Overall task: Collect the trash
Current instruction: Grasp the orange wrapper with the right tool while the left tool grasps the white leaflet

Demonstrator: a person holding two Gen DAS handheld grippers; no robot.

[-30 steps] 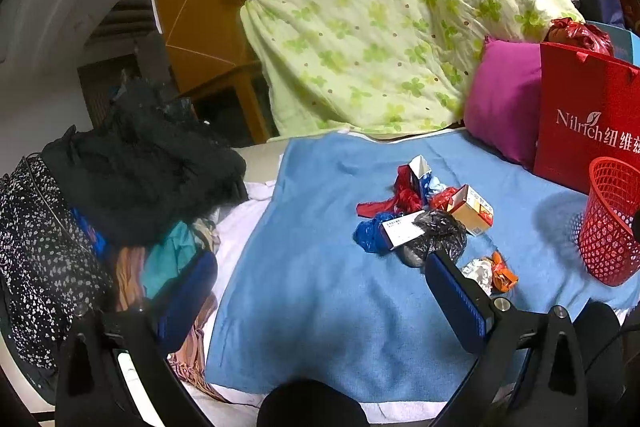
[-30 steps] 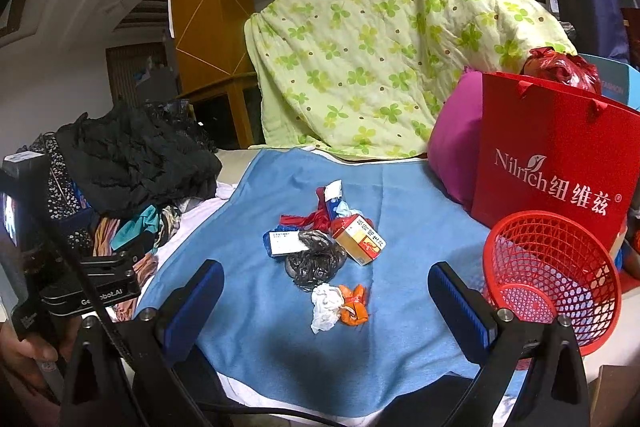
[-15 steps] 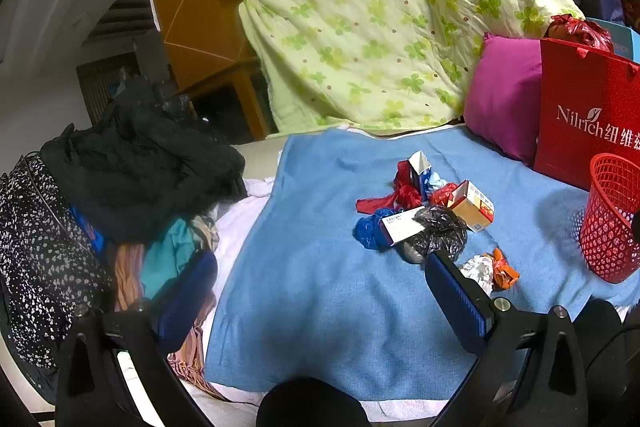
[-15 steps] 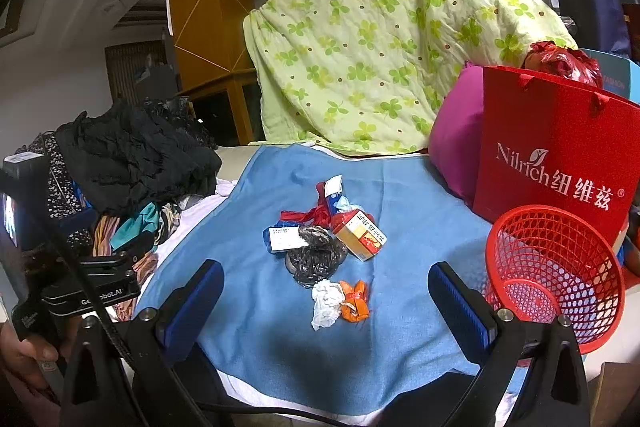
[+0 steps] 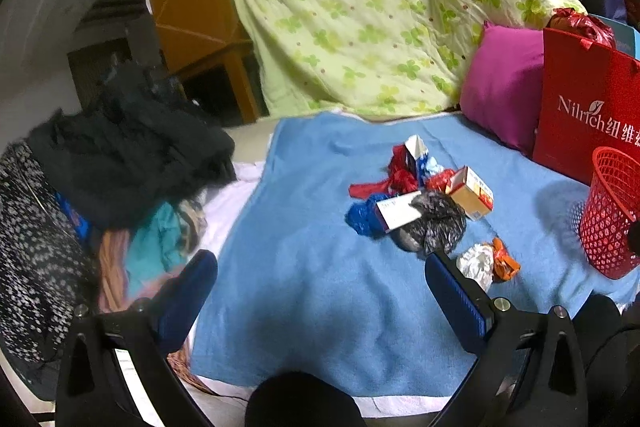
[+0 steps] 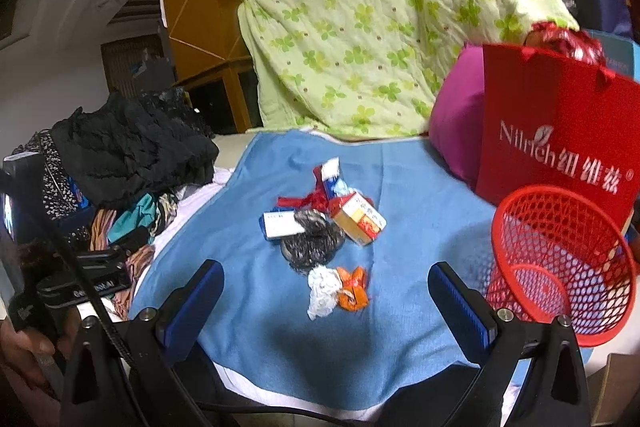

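Note:
A heap of trash lies on the blue towel (image 5: 304,267) (image 6: 408,187): a black crumpled bag (image 5: 434,225) (image 6: 310,243), an orange-and-white box (image 5: 470,193) (image 6: 358,217), a white-and-blue box (image 5: 398,213) (image 6: 280,225), red and blue wrappers (image 5: 400,175) (image 6: 316,195), a white wad (image 5: 476,263) (image 6: 324,289) and an orange wrapper (image 5: 504,261) (image 6: 352,287). A red mesh basket (image 5: 610,215) (image 6: 560,259) stands at the right. My left gripper (image 5: 320,279) is open over the towel, left of the heap. My right gripper (image 6: 326,295) is open, with the white wad and orange wrapper just ahead between its fingers.
A red paper bag (image 5: 584,123) (image 6: 556,131) and a magenta pillow (image 5: 504,87) (image 6: 456,123) stand behind the basket. A green clover quilt (image 5: 380,7) (image 6: 380,27) rises at the back. Piled dark clothes (image 5: 120,155) (image 6: 132,147) fill the left. A hand (image 6: 24,343) holds the left gripper's body.
Both grippers have edged slightly forward toward the trash heap; the white wad and orange wrapper sit a little lower and nearer in the right wrist view. Both stay open.

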